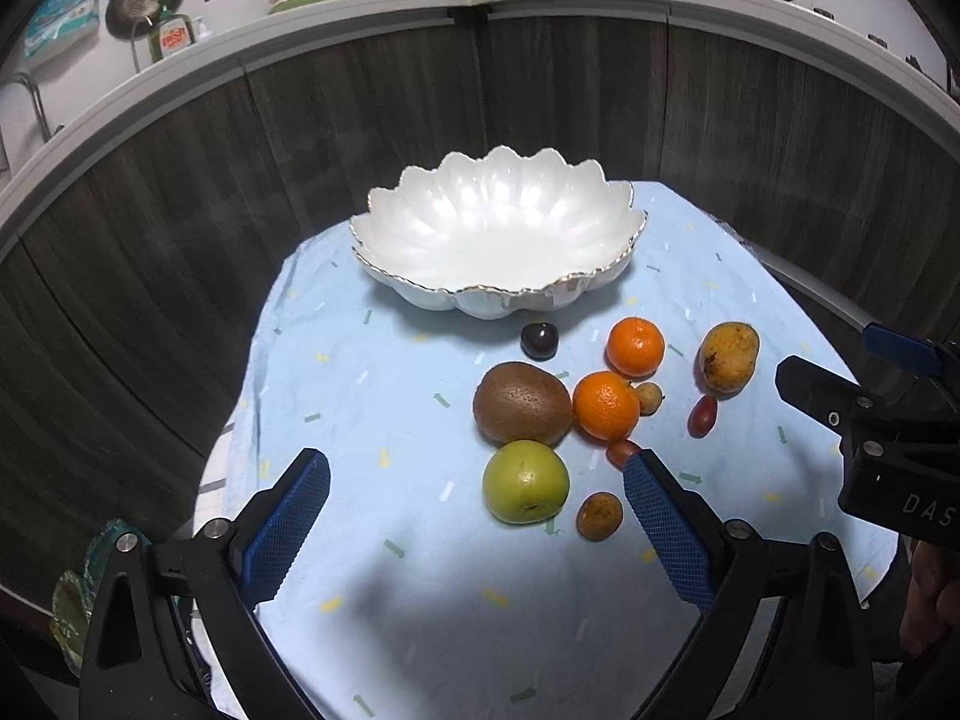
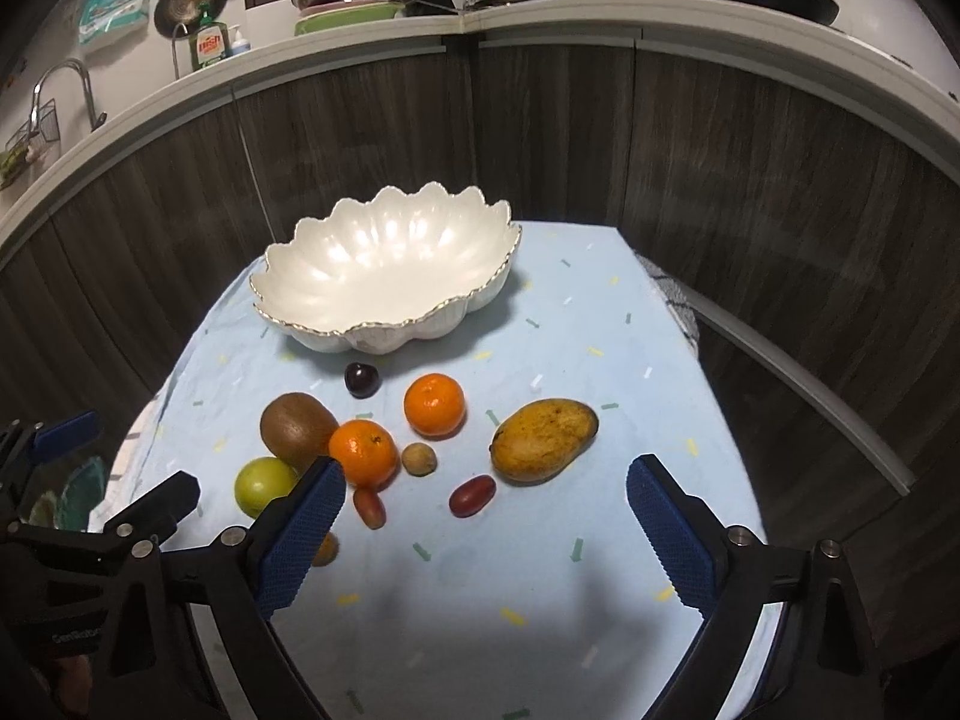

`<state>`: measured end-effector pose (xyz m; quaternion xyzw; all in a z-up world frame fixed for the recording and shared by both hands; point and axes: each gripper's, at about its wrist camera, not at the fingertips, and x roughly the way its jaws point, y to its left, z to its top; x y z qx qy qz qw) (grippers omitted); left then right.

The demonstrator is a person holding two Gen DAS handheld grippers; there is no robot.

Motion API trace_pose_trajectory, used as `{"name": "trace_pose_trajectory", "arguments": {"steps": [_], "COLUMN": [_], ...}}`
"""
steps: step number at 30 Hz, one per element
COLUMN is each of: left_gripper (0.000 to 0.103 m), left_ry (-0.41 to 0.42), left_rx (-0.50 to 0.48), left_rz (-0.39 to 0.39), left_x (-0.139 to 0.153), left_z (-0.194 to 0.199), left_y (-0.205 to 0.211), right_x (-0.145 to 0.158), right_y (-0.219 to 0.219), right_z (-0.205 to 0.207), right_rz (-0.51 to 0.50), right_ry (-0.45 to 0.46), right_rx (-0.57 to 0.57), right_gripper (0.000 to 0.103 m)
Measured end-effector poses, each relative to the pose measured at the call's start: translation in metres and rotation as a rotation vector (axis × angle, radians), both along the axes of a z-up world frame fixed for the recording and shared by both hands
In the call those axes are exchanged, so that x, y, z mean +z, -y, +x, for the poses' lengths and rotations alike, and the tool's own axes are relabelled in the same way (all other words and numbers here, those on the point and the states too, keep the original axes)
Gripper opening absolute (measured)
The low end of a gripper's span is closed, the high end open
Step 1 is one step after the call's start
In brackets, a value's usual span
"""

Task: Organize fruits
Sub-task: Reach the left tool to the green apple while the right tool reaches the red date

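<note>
An empty white scalloped bowl (image 1: 498,240) (image 2: 384,276) stands at the far side of a light blue cloth. In front of it lie a dark cherry (image 1: 539,340), two oranges (image 1: 635,346) (image 1: 606,405), a kiwi (image 1: 521,403), a green apple (image 1: 525,482), a yellow mango (image 2: 543,439), red grape tomatoes (image 2: 472,495) and small brown fruits (image 1: 599,516). My left gripper (image 1: 477,516) is open and empty, just short of the apple. My right gripper (image 2: 486,531) is open and empty, just short of the tomatoes and mango.
The blue cloth (image 1: 372,408) covers a small table set against dark wood cabinet fronts (image 1: 180,192). A counter above holds pans, dishes and a soap bottle (image 2: 210,45). The right gripper's body (image 1: 888,450) shows at the right edge of the left wrist view.
</note>
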<state>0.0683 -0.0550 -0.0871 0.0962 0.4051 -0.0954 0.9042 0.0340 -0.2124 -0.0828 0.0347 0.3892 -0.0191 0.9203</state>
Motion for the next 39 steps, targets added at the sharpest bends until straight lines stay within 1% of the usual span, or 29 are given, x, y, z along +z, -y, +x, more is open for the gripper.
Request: {"name": "trace_pose_trajectory", "arguments": {"steps": [4, 6, 9, 11, 13, 16, 24, 27, 29, 30, 32, 34, 39], "left_gripper": [0.093, 0.092, 0.09, 0.088, 0.087, 0.083, 0.079, 0.074, 0.067, 0.066, 0.065, 0.065, 0.063], "left_ry": [-0.025, -0.03, -0.03, -0.03, -0.036, -0.054, -0.089, -0.104, -0.11, -0.11, -0.112, -0.114, -0.127], "left_rx": [-0.015, -0.024, -0.037, -0.041, -0.043, -0.044, -0.058, -0.059, -0.062, -0.061, -0.06, -0.061, -0.065], "left_rz": [0.003, 0.005, 0.011, 0.018, 0.018, 0.009, -0.001, -0.009, -0.016, -0.018, -0.023, -0.032, -0.045], "left_x": [-0.014, -0.018, -0.024, -0.028, -0.033, -0.041, -0.058, -0.063, -0.066, -0.067, -0.069, -0.071, -0.076], "left_z": [0.007, 0.009, 0.012, 0.015, 0.018, 0.023, 0.029, 0.031, 0.033, 0.033, 0.034, 0.035, 0.037], "left_y": [0.004, 0.006, 0.009, 0.011, 0.011, 0.011, 0.013, 0.014, 0.014, 0.014, 0.014, 0.014, 0.012], "right_x": [-0.012, -0.017, -0.026, -0.031, -0.036, -0.044, -0.063, -0.069, -0.072, -0.073, -0.077, -0.08, -0.086], "right_y": [-0.001, -0.001, -0.001, -0.001, -0.001, -0.002, -0.005, -0.004, -0.003, -0.003, -0.003, -0.003, -0.005], "right_z": [0.007, 0.009, 0.014, 0.018, 0.02, 0.024, 0.03, 0.034, 0.036, 0.037, 0.039, 0.041, 0.044], "right_rz": [0.003, 0.008, 0.008, 0.007, 0.006, 0.007, 0.003, 0.002, 0.004, 0.004, 0.005, 0.009, 0.007], "right_ry": [-0.016, -0.023, -0.029, -0.031, -0.038, -0.054, -0.088, -0.1, -0.105, -0.107, -0.114, -0.122, -0.135], "right_rx": [0.019, 0.027, 0.038, 0.045, 0.051, 0.061, 0.077, 0.077, 0.075, 0.075, 0.072, 0.076, 0.082], "right_gripper": [0.086, 0.083, 0.082, 0.08, 0.077, 0.071, 0.07, 0.07, 0.069, 0.068, 0.067, 0.063, 0.059]}}
